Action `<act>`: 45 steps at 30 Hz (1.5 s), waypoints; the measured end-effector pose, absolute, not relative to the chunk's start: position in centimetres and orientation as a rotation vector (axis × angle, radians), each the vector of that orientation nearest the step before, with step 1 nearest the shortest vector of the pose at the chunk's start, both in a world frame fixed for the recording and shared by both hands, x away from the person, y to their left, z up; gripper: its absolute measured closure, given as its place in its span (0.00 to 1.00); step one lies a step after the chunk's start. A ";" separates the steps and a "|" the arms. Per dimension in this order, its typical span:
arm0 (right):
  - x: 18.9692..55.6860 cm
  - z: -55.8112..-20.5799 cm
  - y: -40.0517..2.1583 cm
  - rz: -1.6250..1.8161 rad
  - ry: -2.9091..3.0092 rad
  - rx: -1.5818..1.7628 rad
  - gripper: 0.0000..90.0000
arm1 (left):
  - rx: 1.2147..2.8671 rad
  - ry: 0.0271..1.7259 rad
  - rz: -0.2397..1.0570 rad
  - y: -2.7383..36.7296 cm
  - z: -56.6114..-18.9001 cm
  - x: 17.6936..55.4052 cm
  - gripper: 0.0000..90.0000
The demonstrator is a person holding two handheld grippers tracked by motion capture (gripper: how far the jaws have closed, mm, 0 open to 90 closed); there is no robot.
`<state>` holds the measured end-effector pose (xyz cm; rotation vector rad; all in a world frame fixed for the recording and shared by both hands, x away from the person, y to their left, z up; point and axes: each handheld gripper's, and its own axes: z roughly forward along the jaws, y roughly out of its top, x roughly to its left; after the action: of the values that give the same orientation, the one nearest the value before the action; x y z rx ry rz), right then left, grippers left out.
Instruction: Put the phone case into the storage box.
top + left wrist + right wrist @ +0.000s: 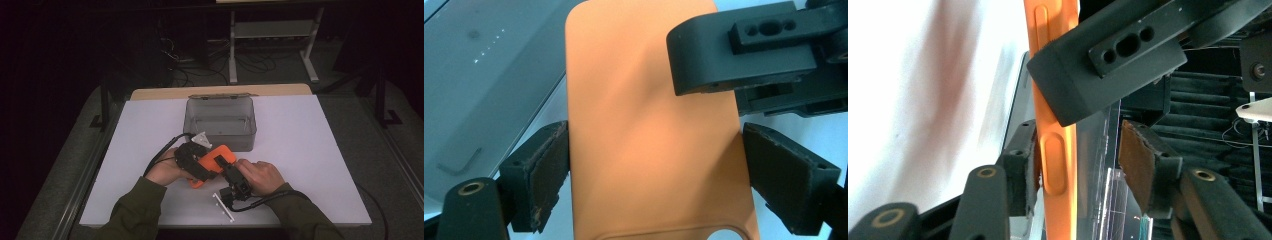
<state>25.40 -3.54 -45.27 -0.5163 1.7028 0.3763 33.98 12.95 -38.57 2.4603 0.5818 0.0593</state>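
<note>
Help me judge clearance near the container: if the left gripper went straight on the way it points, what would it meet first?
Probably the right gripper, which crosses the orange phone case just ahead; depth beyond it is unclear.

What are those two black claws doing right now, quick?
Left gripper: shut on the orange rubbery phone case, pads pressing both its long edges.
Right gripper: open around that case's edge; one pad touches, the other stands apart.
</note>
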 end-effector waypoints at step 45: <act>24.9 -46.3 -3.5 0.369 1.675 -0.495 0.92 | 2.437 0.601 0.000 13.1 -38.7 34.2 0.15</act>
<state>24.89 -3.47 -46.26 -0.4953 1.6749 0.3692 34.22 13.12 -38.66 2.4375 0.6010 0.0002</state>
